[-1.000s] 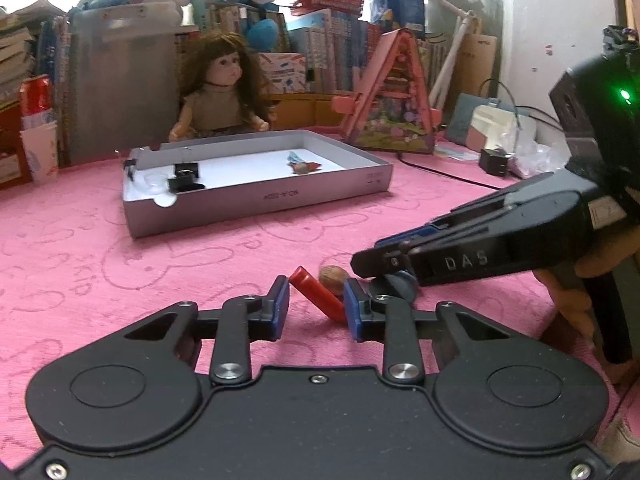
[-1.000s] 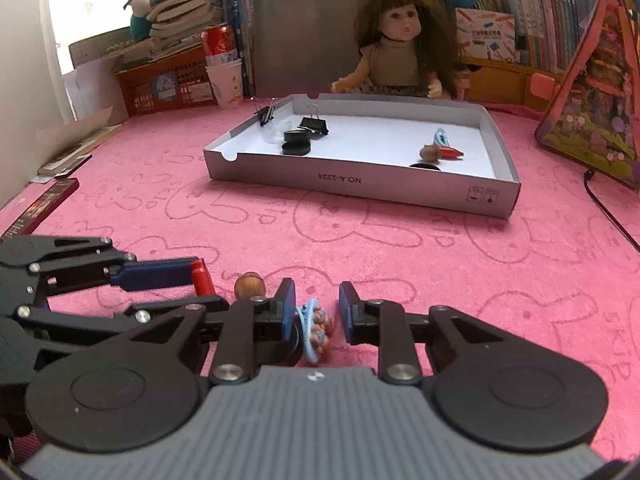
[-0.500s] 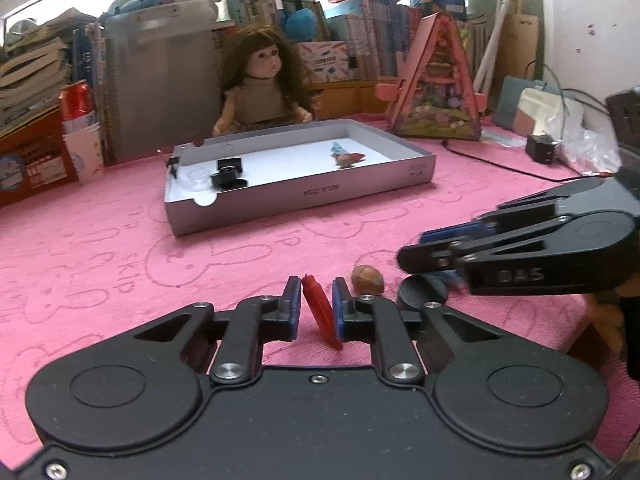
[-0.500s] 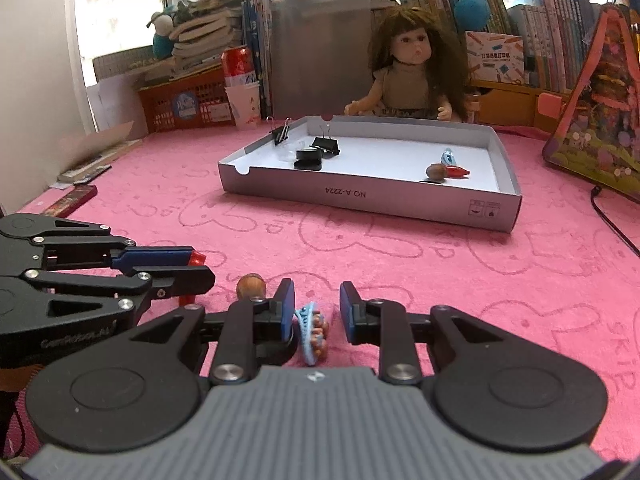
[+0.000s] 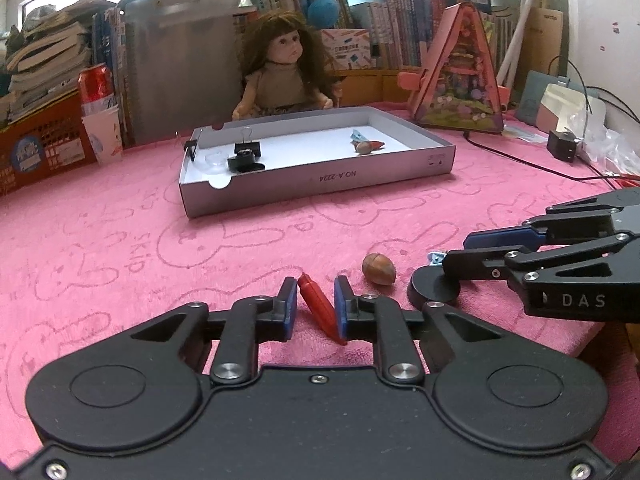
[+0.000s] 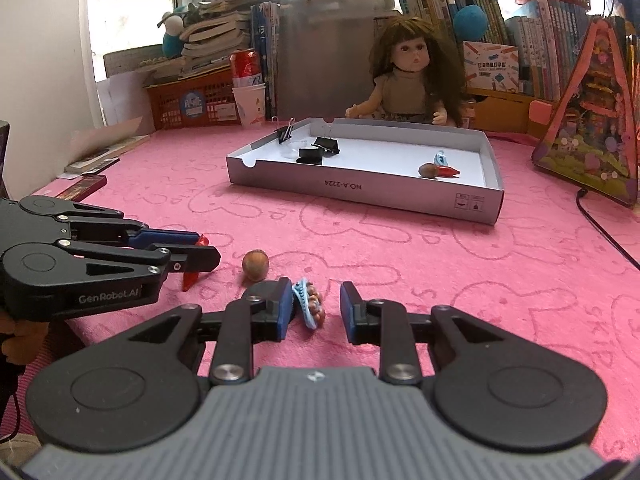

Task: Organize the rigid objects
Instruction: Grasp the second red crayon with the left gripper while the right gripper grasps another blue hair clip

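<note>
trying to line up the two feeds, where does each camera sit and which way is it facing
Left wrist: rides the left gripper, looking along its fingers, shut on a red piece, toward the grey tray; the right gripper enters at the right.
Right wrist: rides the right gripper, over a blue clip; the left gripper enters at the left.
Shared: tray, doll, brown nut.

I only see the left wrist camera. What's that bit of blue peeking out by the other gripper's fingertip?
Observer: A blue hair clip with brown beads, lying on the pink cloth between the right gripper fingers.
Visitor: Is it squeezed?
Observer: No. It leans against one pad, and the other pad stands clear. The jaws have just been opening.
Visitor: Anything else I'm missing?
Observer: A flat dark box lies on the cloth near the wall.
</note>
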Demonstrator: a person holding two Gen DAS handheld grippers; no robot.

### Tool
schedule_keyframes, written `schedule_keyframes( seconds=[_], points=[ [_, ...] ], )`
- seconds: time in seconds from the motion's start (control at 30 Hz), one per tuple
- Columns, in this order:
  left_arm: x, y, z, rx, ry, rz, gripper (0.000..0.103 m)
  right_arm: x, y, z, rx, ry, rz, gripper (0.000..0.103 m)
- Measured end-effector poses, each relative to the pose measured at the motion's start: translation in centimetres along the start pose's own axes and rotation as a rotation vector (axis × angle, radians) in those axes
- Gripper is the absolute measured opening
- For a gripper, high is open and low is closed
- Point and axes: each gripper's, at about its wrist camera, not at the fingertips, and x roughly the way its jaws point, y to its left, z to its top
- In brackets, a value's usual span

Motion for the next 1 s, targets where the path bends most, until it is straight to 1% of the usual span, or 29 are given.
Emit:
schedule_keyframes(
  seconds=[0.13, 0.23, 0.3, 0.43, 0.57, 0.6, 0.63, 0.67, 0.7, 0.77, 0.8, 0.87, 1.0],
  points=[
    [0.2, -0.1, 0.0, -0.011, 0.007, 0.006, 0.018, -0.1, 0.0, 0.0, -0.011, -0.011, -0.046, 0.037],
    [0.2, -0.1, 0.0, -0.015, 0.012, 0.008, 0.018, -0.2, 0.0, 0.0, -0.016, -0.014, -0.056, 0.037],
    [-0.1, 0.0, 0.0, -0.020, 0.013, 0.017, 0.022, -0.4, 0.2, 0.0, -0.035, -0.014, -0.071, 0.037],
    [-0.4, 0.4, -0.2, -0.041, 0.027, 0.022, 0.026, -1.2, -0.1, -0.1, -0.014, -0.025, -0.049, 0.037],
    [-0.3, 0.6, -0.3, -0.052, 0.031, 0.026, 0.026, -0.7, 0.4, -0.4, -0.045, -0.005, -0.047, 0.037],
    [-0.2, 0.6, -0.2, -0.050, 0.032, 0.027, 0.025, -0.4, 0.5, -0.5, -0.051, 0.000, -0.047, 0.037],
    [-0.2, 0.6, -0.2, -0.053, 0.031, 0.027, 0.022, -0.1, 0.6, -0.5, -0.055, 0.003, -0.053, 0.034],
    [-0.1, 0.5, -0.2, -0.058, 0.032, 0.026, 0.017, 0.1, 0.7, -0.6, -0.058, 0.004, -0.055, 0.029],
    [-0.1, 0.5, -0.2, -0.060, 0.031, 0.030, 0.009, 0.3, 0.7, -0.6, -0.058, 0.005, -0.051, 0.028],
    [-0.1, 0.4, 0.0, -0.057, 0.032, 0.032, 0.009, 0.4, 0.8, -0.5, -0.060, 0.004, -0.042, 0.019],
    [0.0, 0.4, 0.1, -0.057, 0.034, 0.029, 0.009, 0.4, 0.8, -0.5, -0.059, 0.003, -0.034, 0.016],
    [0.1, 0.4, 0.3, -0.051, 0.035, 0.028, 0.009, 0.5, 0.8, -0.3, -0.046, -0.005, -0.029, 0.014],
    [0.4, 0.4, 0.9, -0.052, 0.028, 0.027, 0.009, 0.5, 0.5, 0.3, -0.024, -0.021, -0.036, 0.014]
  ],
)
